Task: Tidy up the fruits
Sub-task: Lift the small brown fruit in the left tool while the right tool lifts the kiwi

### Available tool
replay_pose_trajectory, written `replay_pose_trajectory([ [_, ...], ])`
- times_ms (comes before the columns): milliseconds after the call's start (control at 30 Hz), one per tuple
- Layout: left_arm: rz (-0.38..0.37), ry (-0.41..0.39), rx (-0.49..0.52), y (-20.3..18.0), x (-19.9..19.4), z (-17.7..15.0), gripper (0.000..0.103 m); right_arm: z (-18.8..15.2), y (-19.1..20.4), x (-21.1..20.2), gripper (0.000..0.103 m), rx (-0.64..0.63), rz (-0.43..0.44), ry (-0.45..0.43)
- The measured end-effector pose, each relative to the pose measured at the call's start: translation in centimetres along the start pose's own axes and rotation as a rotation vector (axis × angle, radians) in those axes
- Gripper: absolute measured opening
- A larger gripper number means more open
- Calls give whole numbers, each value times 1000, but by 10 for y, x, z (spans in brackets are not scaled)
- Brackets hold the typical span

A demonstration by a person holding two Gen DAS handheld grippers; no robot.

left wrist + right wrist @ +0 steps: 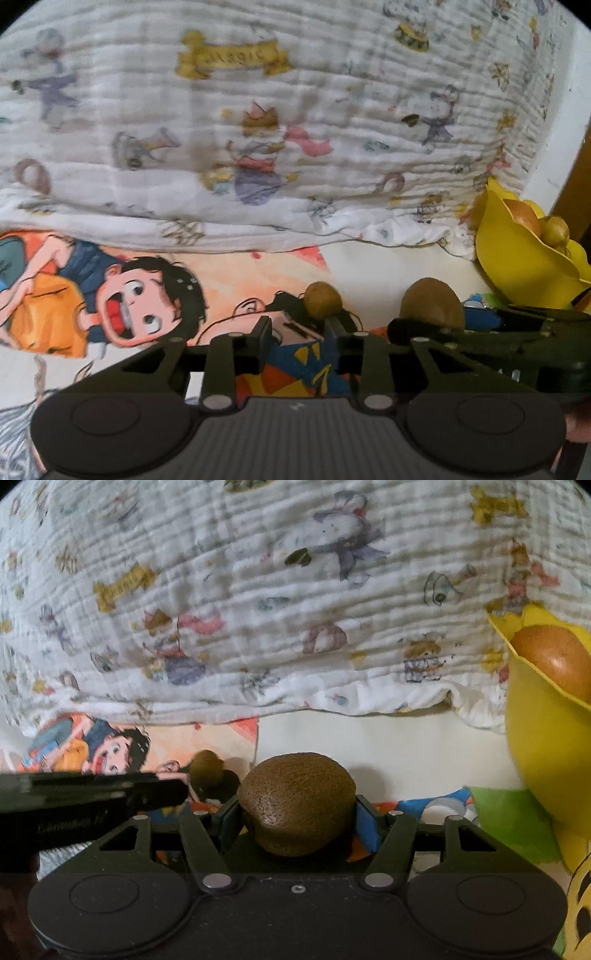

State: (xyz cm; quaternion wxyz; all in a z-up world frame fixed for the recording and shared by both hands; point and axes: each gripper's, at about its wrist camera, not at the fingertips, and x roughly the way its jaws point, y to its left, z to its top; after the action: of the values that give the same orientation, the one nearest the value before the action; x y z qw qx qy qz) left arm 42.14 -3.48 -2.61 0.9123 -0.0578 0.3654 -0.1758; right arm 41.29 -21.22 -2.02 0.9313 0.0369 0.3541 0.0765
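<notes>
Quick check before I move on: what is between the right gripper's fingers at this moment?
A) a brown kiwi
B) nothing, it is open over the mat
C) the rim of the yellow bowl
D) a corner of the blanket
A: in the right wrist view the right gripper has its fingers against both sides of a brown kiwi, with the yellow bowl standing apart.

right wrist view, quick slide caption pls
Right gripper closed on a kiwi, yellow bowl of fruit at right.

A brown, speckled kiwi (297, 805) sits at six o'clock; at three o'clock, a yellow bowl (535, 746). The white blanket (258, 609) at twelve o'clock bears pastel cartoon figures and mustard banners.
</notes>
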Motion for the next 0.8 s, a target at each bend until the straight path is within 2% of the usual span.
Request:
replay_pose_trajectory([
  [200,-17,3,-2,-1,16,7,35,2,2,4,64,-49,-10,4],
  [467,-15,-2,-2,-3,23,14,36,4,2,6,64,-48,-10,2],
  [633,-16,1,20,-8,28,17,53,4,2,6,64,-38,-9,2],
  [800,-14,3,30,-12,33,19,52,3,2,6,64,-37,-9,0],
])
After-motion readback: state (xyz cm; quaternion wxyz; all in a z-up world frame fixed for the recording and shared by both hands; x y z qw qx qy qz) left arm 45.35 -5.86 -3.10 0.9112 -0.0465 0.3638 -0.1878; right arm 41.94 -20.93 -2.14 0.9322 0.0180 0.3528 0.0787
